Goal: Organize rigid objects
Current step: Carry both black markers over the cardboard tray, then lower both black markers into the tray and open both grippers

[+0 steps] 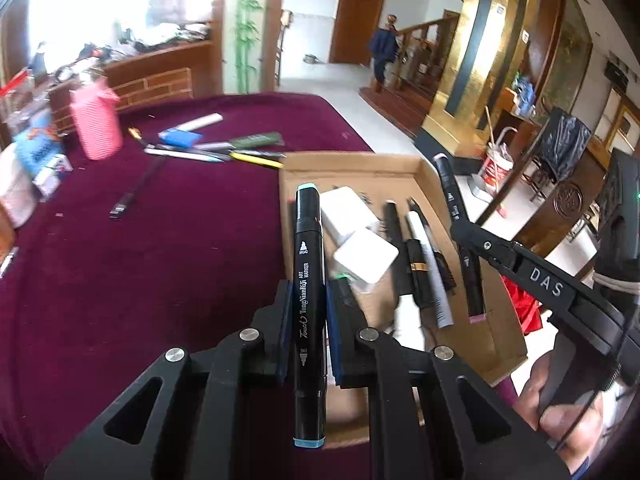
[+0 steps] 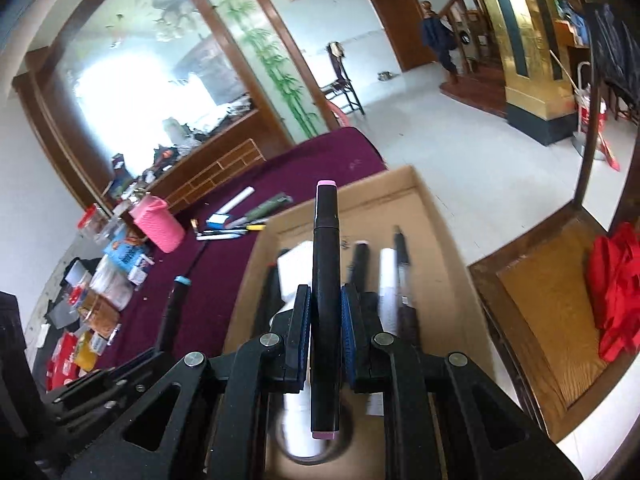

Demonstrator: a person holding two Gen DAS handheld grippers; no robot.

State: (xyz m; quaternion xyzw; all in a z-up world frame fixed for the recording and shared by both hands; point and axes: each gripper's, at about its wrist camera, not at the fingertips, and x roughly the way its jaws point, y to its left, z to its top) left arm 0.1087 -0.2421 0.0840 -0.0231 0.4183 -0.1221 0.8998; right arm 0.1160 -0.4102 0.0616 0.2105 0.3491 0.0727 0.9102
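Observation:
My left gripper [image 1: 307,312] is shut on a black art marker with light blue caps [image 1: 308,248], held lengthwise over the left edge of an open cardboard box [image 1: 400,164]. My right gripper [image 2: 326,312] is shut on a black marker with pink caps [image 2: 326,256] above the same box [image 2: 440,216]. In the left wrist view the right gripper [image 1: 466,236] and its marker [image 1: 450,188] hang over the box's right side. Two white blocks [image 1: 366,258] and several pens [image 1: 424,264] lie in the box. The blue-capped marker [image 2: 176,300] shows at lower left in the right wrist view.
On the maroon tablecloth [image 1: 160,260] beyond the box lie several loose pens and markers [image 1: 216,152], a black cable [image 1: 134,190] and a pink cup [image 1: 98,124]. Packets crowd the table's left edge [image 2: 108,276]. A wooden chair with red cloth [image 2: 616,292] stands right of the box. A person [image 1: 384,50] stands far back.

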